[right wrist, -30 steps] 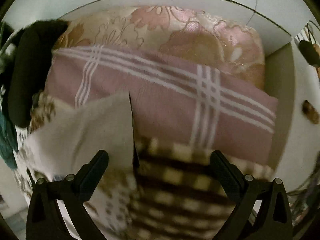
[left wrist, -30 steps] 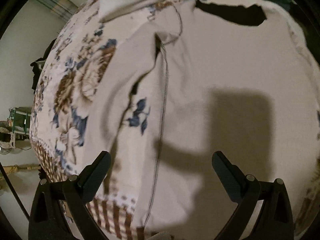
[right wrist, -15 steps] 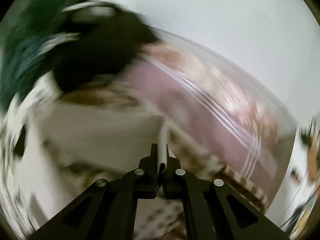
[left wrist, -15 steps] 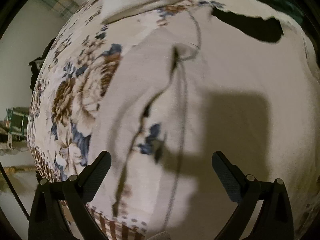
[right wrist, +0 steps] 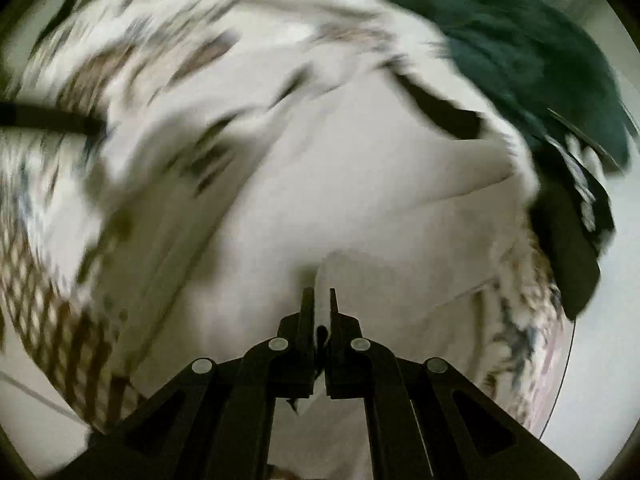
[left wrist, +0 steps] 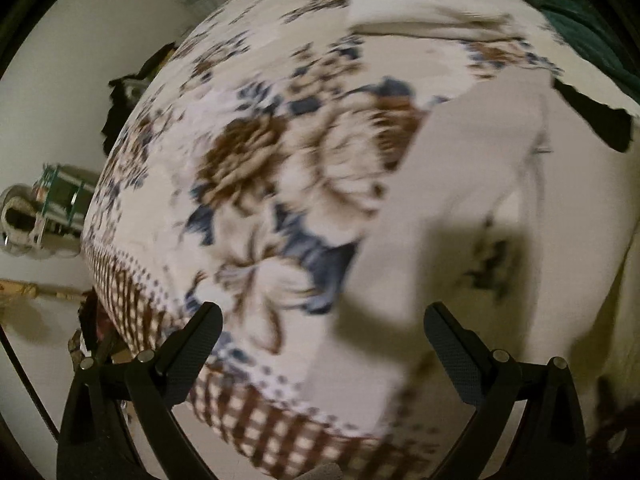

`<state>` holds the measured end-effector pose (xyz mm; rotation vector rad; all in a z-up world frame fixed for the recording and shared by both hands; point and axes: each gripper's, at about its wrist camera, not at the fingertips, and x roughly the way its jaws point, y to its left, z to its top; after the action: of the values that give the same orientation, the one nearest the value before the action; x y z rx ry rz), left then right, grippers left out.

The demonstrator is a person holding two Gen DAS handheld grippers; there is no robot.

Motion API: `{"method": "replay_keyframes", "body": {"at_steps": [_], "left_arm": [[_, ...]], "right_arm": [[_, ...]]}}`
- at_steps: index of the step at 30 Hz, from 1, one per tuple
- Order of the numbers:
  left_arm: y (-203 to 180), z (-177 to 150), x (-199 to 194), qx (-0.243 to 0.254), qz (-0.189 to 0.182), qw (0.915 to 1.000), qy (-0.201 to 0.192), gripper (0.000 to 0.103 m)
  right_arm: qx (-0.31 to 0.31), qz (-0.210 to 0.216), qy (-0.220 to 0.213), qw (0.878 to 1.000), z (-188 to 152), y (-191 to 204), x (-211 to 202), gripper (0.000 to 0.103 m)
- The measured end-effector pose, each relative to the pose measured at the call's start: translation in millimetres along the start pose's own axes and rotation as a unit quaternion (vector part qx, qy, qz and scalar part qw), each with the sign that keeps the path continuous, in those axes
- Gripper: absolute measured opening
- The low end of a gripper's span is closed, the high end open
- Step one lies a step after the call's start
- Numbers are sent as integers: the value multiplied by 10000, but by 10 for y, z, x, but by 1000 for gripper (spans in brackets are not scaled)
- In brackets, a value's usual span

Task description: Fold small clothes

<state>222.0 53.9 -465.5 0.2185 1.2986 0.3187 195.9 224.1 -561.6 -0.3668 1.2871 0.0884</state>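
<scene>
A plain beige garment (left wrist: pixel 472 208) lies spread on a floral bedspread (left wrist: pixel 256 184). In the right wrist view the same garment (right wrist: pixel 360 184) fills the middle, blurred by motion. My right gripper (right wrist: pixel 322 300) is shut on an edge of this garment, with cloth pinched between the jaws. My left gripper (left wrist: pixel 322 320) is open and empty, hovering above the garment's left edge and the bedspread, its shadow falling on the cloth.
A dark green garment (right wrist: pixel 512 48) and a black one (right wrist: pixel 568 248) lie at the right of the bed. The bedspread's brown checked border (left wrist: pixel 256 412) marks the near edge. Floor and a small green rack (left wrist: pixel 60 196) lie to the left.
My right gripper has shut on the beige garment's edge and swung left with it. The left gripper has shifted left over the bedspread and stayed open.
</scene>
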Motion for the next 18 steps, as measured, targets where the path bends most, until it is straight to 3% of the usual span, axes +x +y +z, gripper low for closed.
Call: {"method": "replay_keyframes", "body": {"at_steps": [5,10,13,14,16,18], "left_arm": [[308,-101,239,-244,102,9995,179,103],[465,-168,419,-440,50,9982,415,103],[548,-210,478,-487,-21,9974,537,103],[613,-239,503,-541,-93,9966,619,103],[740,-301,547,-669,-236,9944,786,103],[902,-405,620,-836,-445,9904,1010,103]], "right_arm": [[-167,-31,536,9984,-83,378,279,3],[-37,-66,853,9963,-127,340,448,3],[280,207,1218,9919,-24,240,566,6],[448,455,1393,9882,3,183,600,9],[860,911,1560,9798,46,33,599,43],[1497,1365,1526,9673,56,-203,528,58]]}}
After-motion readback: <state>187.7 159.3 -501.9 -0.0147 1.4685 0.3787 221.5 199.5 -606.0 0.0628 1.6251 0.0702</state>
